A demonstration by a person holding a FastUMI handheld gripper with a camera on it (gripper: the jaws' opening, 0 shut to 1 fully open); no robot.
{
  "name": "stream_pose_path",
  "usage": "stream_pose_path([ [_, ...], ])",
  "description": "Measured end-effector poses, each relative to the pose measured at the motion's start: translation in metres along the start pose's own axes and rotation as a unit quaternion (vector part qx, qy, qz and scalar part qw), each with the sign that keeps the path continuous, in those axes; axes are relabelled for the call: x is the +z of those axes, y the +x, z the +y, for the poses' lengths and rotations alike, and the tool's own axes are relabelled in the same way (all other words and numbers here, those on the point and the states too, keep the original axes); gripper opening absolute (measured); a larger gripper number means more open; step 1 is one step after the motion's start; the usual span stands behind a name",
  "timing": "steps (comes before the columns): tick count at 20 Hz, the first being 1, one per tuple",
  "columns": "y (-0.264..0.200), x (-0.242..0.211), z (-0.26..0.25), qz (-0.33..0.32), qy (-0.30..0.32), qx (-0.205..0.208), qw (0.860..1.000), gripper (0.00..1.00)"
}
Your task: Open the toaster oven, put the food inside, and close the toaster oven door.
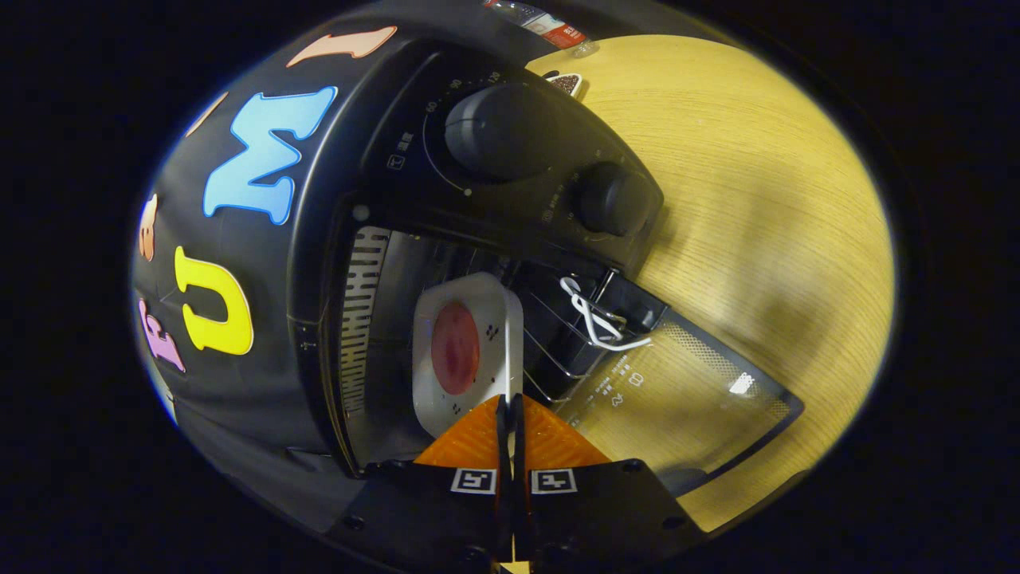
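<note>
Dim booth, warm light, fisheye-warped edges, soft shadows.

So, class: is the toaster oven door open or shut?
Open: the glass door hangs away from the oven, and the plate sits inside, beyond the gripper.

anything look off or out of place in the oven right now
Nothing stands out. The white square plate carrying round red food sits on the wire rack inside the black toaster oven, its glass door open. The gripper grips the plate's edge, jaws nearly together.

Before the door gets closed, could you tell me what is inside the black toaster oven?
A white square plate holding round red food sits on the wire rack; the closed gripper hides its near edge.
</note>
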State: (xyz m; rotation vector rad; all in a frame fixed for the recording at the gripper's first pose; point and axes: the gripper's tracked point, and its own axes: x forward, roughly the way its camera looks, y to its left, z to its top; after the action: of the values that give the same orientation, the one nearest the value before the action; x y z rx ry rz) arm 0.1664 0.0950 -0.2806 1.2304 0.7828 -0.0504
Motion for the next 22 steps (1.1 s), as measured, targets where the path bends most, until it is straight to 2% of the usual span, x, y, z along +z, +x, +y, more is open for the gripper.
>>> stream_pose_path([
  [5,0.021,0.012,0.013,-0.028,-0.003,0.004,1.0,0.03],
  [15,0.012,0.001,0.022,-0.05,-0.026,0.02,0.998,0.12],
  [17,0.007,-0.001,0.026,-0.049,-0.03,0.03,0.998,0.18],
  [19,0.0,-0.006,0.031,-0.045,-0.031,0.039,0.998,0.34],
  [21,-0.009,-0.007,0.039,-0.05,-0.038,0.052,0.997,0.39],
  [22,-0.013,-0.009,0.039,-0.051,-0.043,0.051,0.996,0.55],
])
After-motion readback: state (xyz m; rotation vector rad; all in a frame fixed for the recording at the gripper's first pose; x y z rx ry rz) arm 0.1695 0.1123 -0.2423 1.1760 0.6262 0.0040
